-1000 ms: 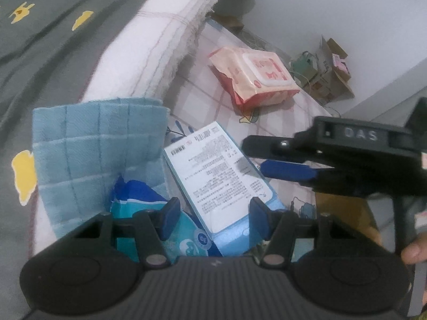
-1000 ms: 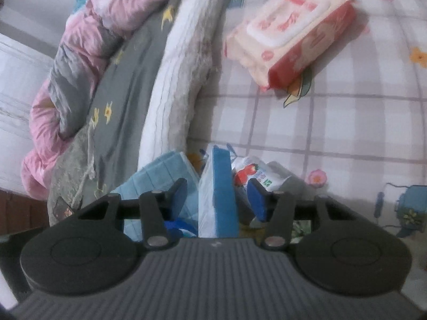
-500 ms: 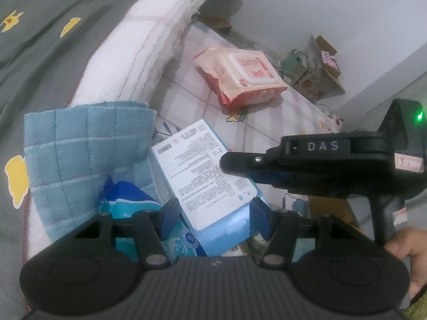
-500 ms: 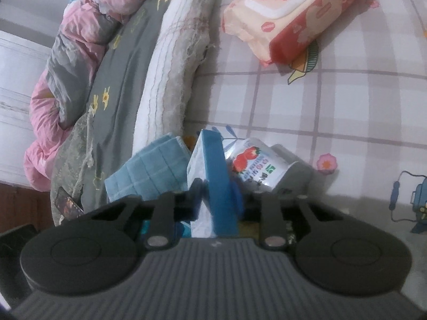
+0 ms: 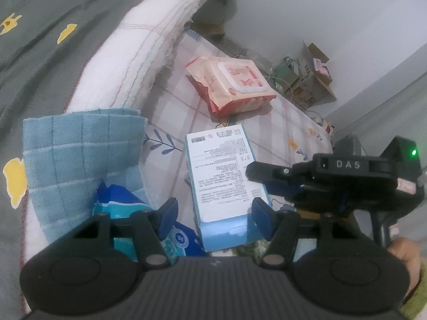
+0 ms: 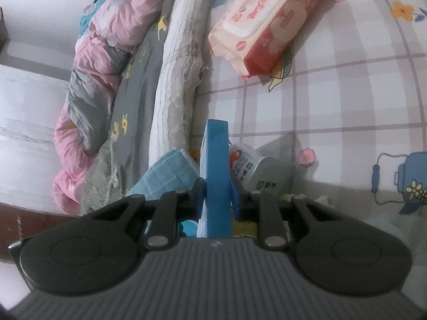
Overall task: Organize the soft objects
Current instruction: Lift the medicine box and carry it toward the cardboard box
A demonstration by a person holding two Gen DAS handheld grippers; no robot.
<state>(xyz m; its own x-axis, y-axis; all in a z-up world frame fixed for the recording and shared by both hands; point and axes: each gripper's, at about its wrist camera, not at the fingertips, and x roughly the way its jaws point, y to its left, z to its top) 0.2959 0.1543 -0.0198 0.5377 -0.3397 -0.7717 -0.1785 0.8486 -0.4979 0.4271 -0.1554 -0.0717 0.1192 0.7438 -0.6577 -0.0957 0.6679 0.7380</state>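
1. Right tongs (image 6: pixel 216 196): the pads press on both faces of the blue pack (image 6: pixel 215 170), which stands on edge between them. The pack's narrow blue side faces the right wrist camera.
2. Left tongs (image 5: pixel 214 214): jaws apart at a medium gap and opening. The lower end of the pack (image 5: pixel 224 184) lies between them, with no pad pressing on it.
3. In the left wrist view the pack shows its white printed face, and the right tongs (image 5: pixel 260 172) reach in from 3 o'clock to its right edge. A hand (image 5: pixel 407 253) shows at 4 o'clock.
4. Cloth (image 5: pixel 80 160): a folded light blue checked cloth at 9 o'clock of the pack, on the edge of the white quilt (image 5: pixel 138 53). In the right wrist view the cloth (image 6: pixel 170 176) sits just left of the pack.
5. Blue wrapper (image 5: pixel 120 205): a soft blue and white packet at 8 o'clock of the pack, partly over the cloth and behind the left pad.
6. Small pack (image 6: pixel 249 166): white with red fruit print, just beside the blue pack at 3 o'clock in the right wrist view.
7. Wipes (image 5: pixel 234 88): a pink and red pack with a white lid, lying flat on the checked bed sheet (image 6: pixel 347 93) at 12 o'clock, well apart from the others.
8. Grey blanket (image 5: pixel 53 26) with yellow figures at 10 o'clock; pink duvet (image 6: pixel 106 53) beyond it in the right wrist view.
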